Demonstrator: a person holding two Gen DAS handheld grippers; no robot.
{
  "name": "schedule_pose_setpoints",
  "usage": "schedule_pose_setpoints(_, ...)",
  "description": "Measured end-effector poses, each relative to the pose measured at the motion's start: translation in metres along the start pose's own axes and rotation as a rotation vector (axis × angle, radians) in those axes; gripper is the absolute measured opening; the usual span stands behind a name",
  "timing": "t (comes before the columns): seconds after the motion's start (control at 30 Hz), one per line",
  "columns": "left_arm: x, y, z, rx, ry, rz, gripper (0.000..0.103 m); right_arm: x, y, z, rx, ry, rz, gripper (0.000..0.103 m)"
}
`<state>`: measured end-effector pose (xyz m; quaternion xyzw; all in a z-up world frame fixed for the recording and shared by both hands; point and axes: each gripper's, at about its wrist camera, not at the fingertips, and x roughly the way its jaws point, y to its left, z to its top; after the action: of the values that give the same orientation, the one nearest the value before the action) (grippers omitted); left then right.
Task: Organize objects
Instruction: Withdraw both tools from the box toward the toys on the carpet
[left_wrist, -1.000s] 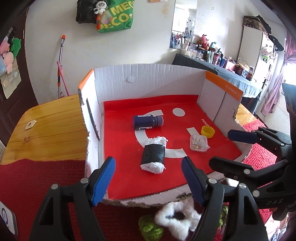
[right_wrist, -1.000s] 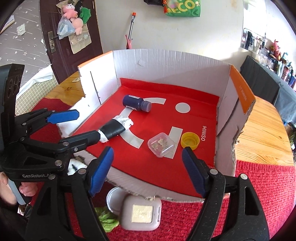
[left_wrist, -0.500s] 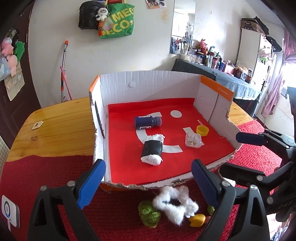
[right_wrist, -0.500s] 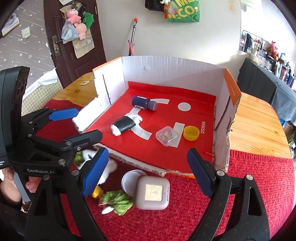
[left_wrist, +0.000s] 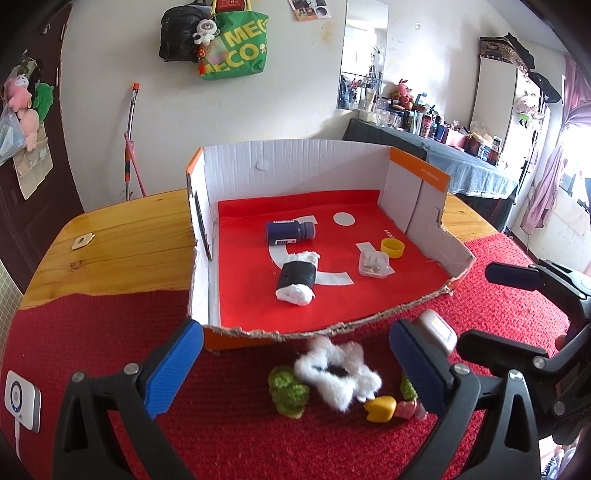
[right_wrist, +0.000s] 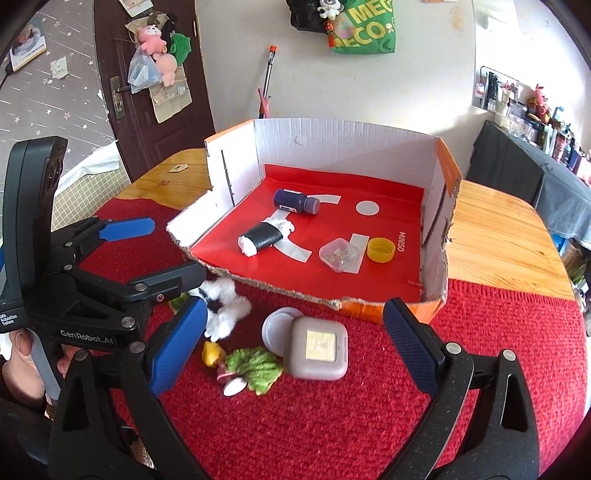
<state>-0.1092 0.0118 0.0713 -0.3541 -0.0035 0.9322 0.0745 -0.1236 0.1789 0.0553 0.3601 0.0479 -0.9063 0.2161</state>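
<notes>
A cardboard box (left_wrist: 295, 164) (right_wrist: 347, 136) with a red floor holds a dark blue bottle (left_wrist: 290, 231) (right_wrist: 295, 201), a black-and-white roll (left_wrist: 297, 280) (right_wrist: 264, 238), a clear small case (left_wrist: 373, 263) (right_wrist: 339, 254) and a yellow cap (left_wrist: 392, 247) (right_wrist: 381, 249). In front of it, on the red cloth, lie a white fluffy ring (left_wrist: 338, 373) (right_wrist: 223, 301), green toy leaves (left_wrist: 288, 391) (right_wrist: 255, 369) and a grey square case (right_wrist: 319, 347). My left gripper (left_wrist: 295, 369) and right gripper (right_wrist: 291, 347) hover over these loose items, jaws still opening, nothing held.
A wooden table (left_wrist: 122, 251) (right_wrist: 498, 240) carries the red cloth (left_wrist: 92, 332). A white device (left_wrist: 20, 400) lies at the cloth's left edge. A white round lid (right_wrist: 275, 326) sits beside the grey case. A yellow toy piece (left_wrist: 380, 408) lies by the fluffy ring.
Both grippers pulled back out of the box toward the near cloth and opened wider. The box contents stayed in place; the loose items in front came into view.
</notes>
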Motion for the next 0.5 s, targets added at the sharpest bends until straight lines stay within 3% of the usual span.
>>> schedule_pose_setpoints(0.5,-0.015,-0.005,-0.027,-0.015,0.02,-0.007,0.103,-0.017,0.012,-0.029,0.008,0.006,0.011,0.099)
